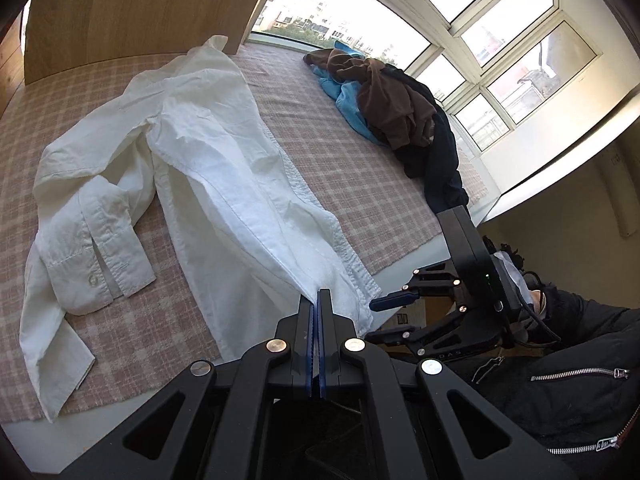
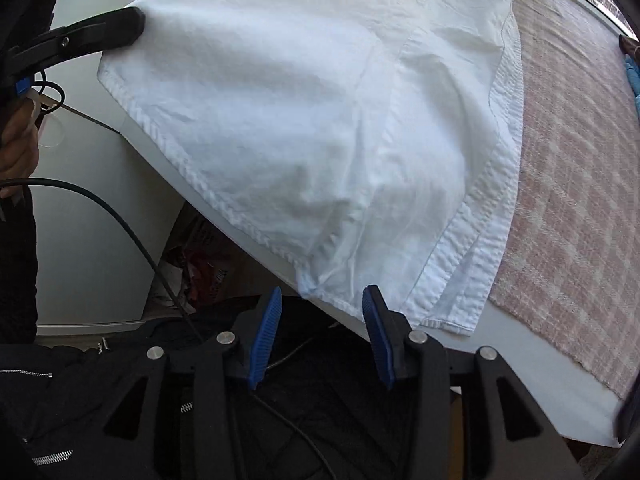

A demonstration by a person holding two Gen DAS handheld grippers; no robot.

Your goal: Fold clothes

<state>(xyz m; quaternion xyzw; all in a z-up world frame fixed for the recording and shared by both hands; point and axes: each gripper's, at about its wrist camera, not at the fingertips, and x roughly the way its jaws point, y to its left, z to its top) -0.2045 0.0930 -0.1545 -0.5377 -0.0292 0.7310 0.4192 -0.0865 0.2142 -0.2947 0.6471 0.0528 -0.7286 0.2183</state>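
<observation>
Both tongs work at the near edge of the bed: the left gripper (image 1: 318, 294) has its blue-lined jaws pressed together on the hem of the white shirt (image 1: 208, 152), pinching the cloth near a bottom corner so the fabric rises in a taut ridge from the jaws toward the shirt's body. From the right wrist view the same left gripper (image 2: 134, 26) shows as a dark fingertip clamped on the hem's far corner, with a hand (image 2: 16, 140) gripping its handle at the left border and a black cable (image 2: 120, 216) looping down from it. The right gripper (image 2: 320, 308) has its blue pads well apart, levelled at the other end of the hem, which hangs just over the bed's near edge; the cloth lies between and slightly beyond the fingertips, and I cannot tell whether either pad touches it. In the left wrist view the right gripper (image 1: 384, 316) points in from the right side, held low beside the mattress edge in front of a person in a dark zipped jacket (image 1: 568, 380). The shirt lies lengthwise on the pink checked bedspread (image 1: 360, 184), collar toward the wooden headboard (image 1: 140, 4), one sleeve folded and bunched toward the left edge. A pile of brown, blue and dark clothes (image 1: 392, 104) sits at the far side by the window (image 1: 512, 60).
</observation>
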